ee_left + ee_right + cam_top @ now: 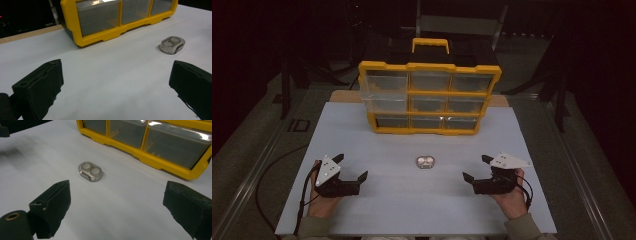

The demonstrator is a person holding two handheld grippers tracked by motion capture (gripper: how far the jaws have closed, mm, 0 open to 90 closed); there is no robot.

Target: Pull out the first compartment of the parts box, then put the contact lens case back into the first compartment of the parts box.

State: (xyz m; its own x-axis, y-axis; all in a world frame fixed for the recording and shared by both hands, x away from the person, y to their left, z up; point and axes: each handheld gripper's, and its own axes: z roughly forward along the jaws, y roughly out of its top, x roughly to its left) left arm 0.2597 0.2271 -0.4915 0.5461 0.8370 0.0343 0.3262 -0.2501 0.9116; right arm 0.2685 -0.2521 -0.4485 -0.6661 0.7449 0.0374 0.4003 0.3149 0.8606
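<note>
While both my left claw [351, 168] and right claw [475, 167] gape wide and empty, the small metal piece [425, 162] lies at centre frame on the desk [362, 130]; closing off-centre could skid it along that smooth surface.

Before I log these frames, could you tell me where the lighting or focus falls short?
High view: the surroundings are nearly black, and the white table is lit evenly. Left gripper view: glare on the top edge of the yellow drawer cabinet. Right gripper view: glare on a drawer front; the metal piece is fairly sharp.
</note>
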